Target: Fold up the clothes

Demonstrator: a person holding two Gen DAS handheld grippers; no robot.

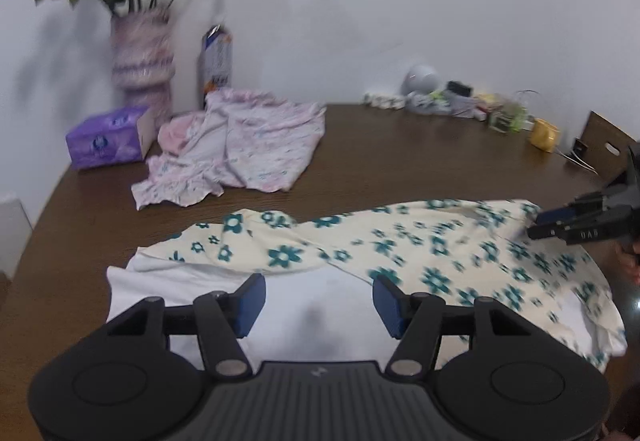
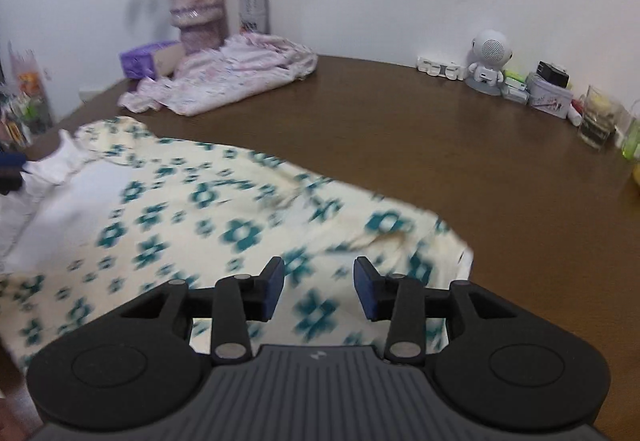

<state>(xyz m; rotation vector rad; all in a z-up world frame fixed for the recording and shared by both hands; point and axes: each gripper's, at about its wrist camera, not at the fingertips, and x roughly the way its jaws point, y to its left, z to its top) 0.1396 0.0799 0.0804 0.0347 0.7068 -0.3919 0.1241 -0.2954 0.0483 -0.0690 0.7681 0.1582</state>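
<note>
A cream garment with teal flowers (image 1: 400, 241) (image 2: 200, 201) lies spread across the brown table (image 1: 400, 145) (image 2: 440, 141), with its white inner side showing at the near left. My left gripper (image 1: 319, 293) is open over that white part, with nothing between its blue pads. My right gripper (image 2: 319, 281) is also open, just above the flowered cloth near its right end, and its pads hold nothing. In the left wrist view the right gripper (image 1: 560, 221) shows at the garment's far right edge. A crumpled pink garment (image 1: 240, 145) (image 2: 224, 81) lies at the back left.
A vase of flowers (image 1: 142, 57), a purple tissue pack (image 1: 108, 137) and a carton (image 1: 217, 61) stand against the wall behind the pink garment. A white robot-shaped speaker (image 2: 488, 57), tins and a glass (image 2: 598, 121) line the back right. A chair back (image 1: 604, 145) stands at the right.
</note>
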